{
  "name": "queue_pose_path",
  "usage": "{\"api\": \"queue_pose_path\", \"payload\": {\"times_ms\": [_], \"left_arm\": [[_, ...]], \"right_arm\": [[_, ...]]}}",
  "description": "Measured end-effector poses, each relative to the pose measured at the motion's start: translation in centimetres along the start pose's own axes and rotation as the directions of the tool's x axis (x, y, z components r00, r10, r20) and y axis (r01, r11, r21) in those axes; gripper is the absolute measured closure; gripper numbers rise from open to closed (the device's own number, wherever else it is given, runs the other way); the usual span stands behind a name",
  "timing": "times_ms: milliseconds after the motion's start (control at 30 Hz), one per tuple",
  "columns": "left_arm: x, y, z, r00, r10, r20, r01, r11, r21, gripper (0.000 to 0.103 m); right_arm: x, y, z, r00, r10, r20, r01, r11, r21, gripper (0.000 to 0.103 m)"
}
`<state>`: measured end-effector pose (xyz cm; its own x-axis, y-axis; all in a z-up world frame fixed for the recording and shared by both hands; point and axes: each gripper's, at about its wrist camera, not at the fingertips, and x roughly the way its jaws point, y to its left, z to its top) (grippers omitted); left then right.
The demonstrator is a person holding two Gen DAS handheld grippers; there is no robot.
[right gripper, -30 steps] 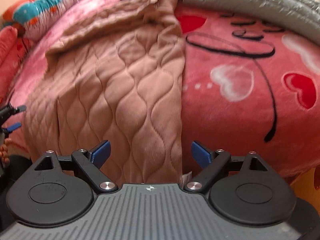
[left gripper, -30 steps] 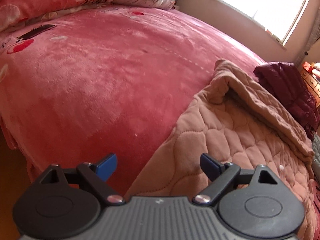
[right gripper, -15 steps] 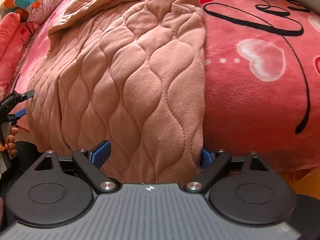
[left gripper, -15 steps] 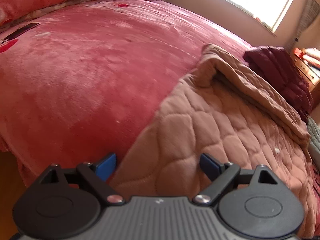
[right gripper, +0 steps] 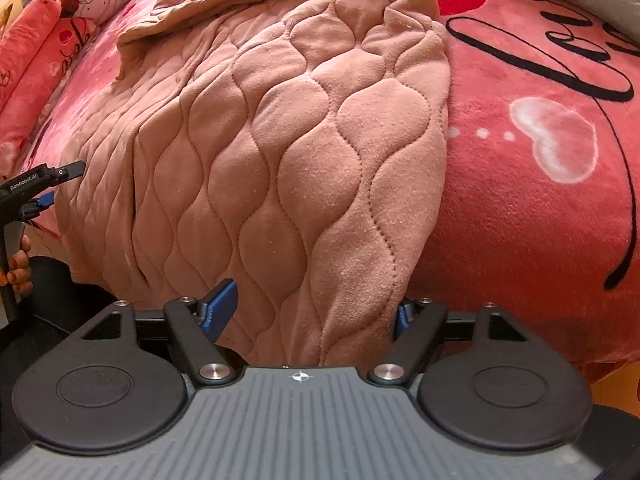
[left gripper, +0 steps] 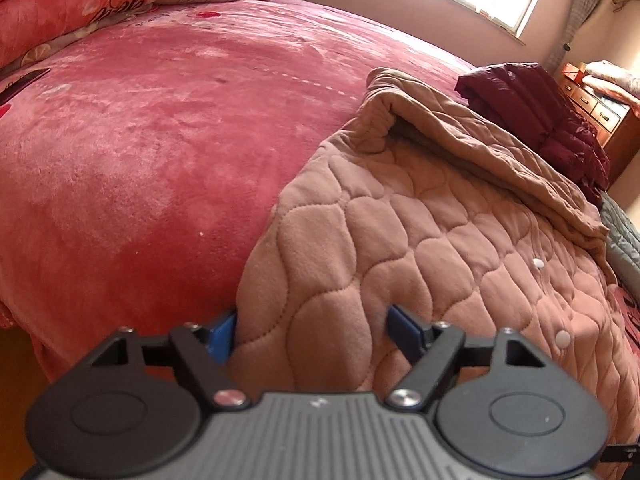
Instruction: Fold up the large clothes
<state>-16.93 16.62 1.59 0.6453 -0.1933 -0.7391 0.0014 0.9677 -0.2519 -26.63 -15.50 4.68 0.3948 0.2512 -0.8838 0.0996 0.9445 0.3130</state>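
The quilted garment [left gripper: 420, 240] lies on the pink bed [left gripper: 160, 120], its near hem over the edge; both grippers, left [left gripper: 310, 330] and right [right gripper: 308, 312], straddle that hem, jaws apart and closing, fabric between the 2 pads.
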Motion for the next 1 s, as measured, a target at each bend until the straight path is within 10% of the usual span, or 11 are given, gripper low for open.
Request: {"api": "queue_pose_path", "payload": {"times_ms": [533, 800, 1000], "left_arm": [[-1.9, -1.3, 0.1, 0.999, -0.045, 0.004, 0.044, 0.998, 0.053, 0.081], [-1.8, -1.6, 0.7, 0.996, -0.081, -0.021, 0.082, 0.995, 0.062, 0.082], [-0.9, -1.4, 0.4, 0.996, -0.069, -0.055, 0.073, 0.994, 0.079, 0.068]], "right_arm": [[-0.3, 0.5, 0.9, 0.993, 0.108, 0.055, -0.106, 0.994, -0.037, 0.058], [-0.8, -1.8, 2.5, 0.919, 0.359, 0.161, -0.377, 0.920, 0.105, 0.067], [0.6, -0.9, 3.6, 0.940, 0.317, 0.126, -0.330, 0.939, 0.098, 0.067]]}}
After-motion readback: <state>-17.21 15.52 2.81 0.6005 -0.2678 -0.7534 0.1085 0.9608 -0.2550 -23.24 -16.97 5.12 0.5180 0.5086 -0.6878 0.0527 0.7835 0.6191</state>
